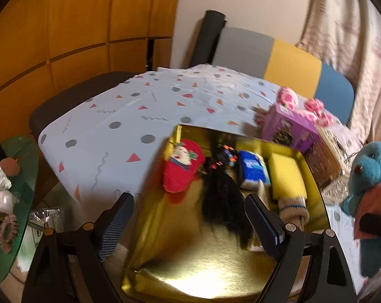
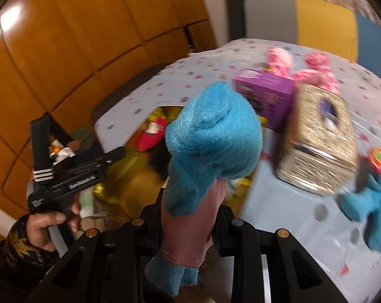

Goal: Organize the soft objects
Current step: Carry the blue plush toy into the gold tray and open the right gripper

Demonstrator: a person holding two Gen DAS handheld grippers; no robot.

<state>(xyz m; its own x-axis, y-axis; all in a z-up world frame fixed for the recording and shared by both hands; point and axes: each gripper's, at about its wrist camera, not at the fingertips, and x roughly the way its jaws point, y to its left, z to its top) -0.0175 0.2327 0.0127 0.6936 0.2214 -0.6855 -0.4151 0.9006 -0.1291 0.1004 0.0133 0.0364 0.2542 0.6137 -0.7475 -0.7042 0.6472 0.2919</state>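
Ahead of me the table wears a pale blue cloth scattered with grey dots and red triangles. On its right part I see a purple carton and, nearer, a glittery gold tissue box. Beyond the far edge stands a chair back banded grey, yellow and blue, with a beige curtain to its right. Orange wooden panelling fills the far left. A green glass side table sits at the near left.

Left tongs wide apart and empty; right tongs clamped on something, pointing downward.
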